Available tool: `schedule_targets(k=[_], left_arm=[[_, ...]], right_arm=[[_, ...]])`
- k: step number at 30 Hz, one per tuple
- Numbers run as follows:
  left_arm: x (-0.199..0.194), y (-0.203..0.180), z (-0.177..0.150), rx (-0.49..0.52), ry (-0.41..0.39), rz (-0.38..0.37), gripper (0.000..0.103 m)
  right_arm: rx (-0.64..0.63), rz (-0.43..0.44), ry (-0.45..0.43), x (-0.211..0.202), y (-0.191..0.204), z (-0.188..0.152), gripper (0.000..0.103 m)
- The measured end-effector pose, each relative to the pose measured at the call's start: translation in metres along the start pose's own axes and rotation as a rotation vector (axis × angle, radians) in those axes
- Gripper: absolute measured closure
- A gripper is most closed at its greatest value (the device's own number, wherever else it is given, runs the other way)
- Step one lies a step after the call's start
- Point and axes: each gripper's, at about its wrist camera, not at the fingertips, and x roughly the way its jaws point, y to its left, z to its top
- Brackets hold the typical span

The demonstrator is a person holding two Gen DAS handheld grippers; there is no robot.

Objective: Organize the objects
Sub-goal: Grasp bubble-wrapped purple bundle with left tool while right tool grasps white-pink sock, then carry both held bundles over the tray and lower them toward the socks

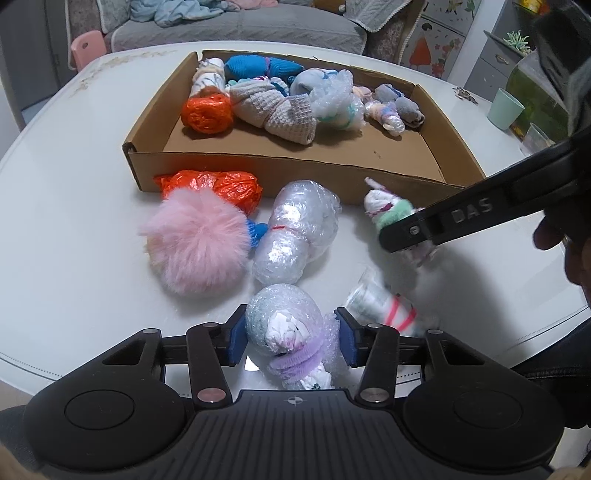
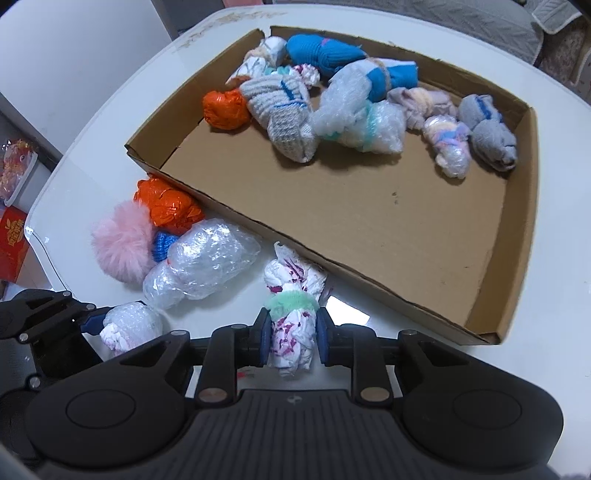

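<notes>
A white table (image 1: 74,155) carries a cardboard tray (image 1: 280,171), with a grey sofa (image 1: 236,27) behind it. In the left wrist view, the tray's far half holds roughly ten wrapped bundles, and its near half is bare. Outside the tray, near its front wall, lie an orange bag (image 1: 218,188), a pink pompom (image 1: 195,243), a bubble roll (image 1: 295,236) and a red-banded bundle (image 1: 384,308). The left gripper (image 1: 291,338) is clamped on a purple-banded bundle (image 1: 291,332), both pads pressing its bubble wrap; the bundle appears to rest on the table. The right gripper's finger crosses this view and hides most of its load. In the right wrist view, the right gripper (image 2: 291,336) is closed on a green-banded bundle (image 2: 291,317) that lies just beside the tray's front wall. This view confirms that grip and shows more of the tray's bare floor (image 2: 388,236), but omits the red-banded bundle. Judgement: the task is over halfway done; six items remain outside the tray, two of them already gripped.
</notes>
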Motion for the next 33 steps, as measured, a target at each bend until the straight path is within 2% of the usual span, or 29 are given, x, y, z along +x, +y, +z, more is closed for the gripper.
schedule_targets(k=[6,15,22,25,28,33], left_arm=[[-0.005,0.005,-0.003,-0.005,0.005,0.002,0.049],[-0.044,0.008,0.003,0.026,-0.032,-0.016,0.05],[-0.071,-0.008,0.047,0.132,-0.123,-0.031,0.05],[-0.06,-0.018,0.067,0.178,-0.126,-0.026,0.05],[-0.047,-0.024,0.083,0.173,-0.12,-0.044,0.05],[-0.031,-0.043,0.107,0.223,-0.114,-0.08,0.05]], right_arm=[[-0.013,0.005,-0.023,-0.013,-0.008,-0.004,0.081],[-0.041,0.038,-0.116,-0.05,-0.024,-0.006,0.082],[-0.053,-0.011,-0.236,-0.081,-0.045,0.007,0.084],[-0.057,-0.019,-0.23,-0.072,-0.052,0.015,0.085],[-0.059,-0.015,-0.227,-0.068,-0.057,0.019,0.086],[-0.07,-0.007,-0.272,-0.078,-0.062,0.021,0.086]])
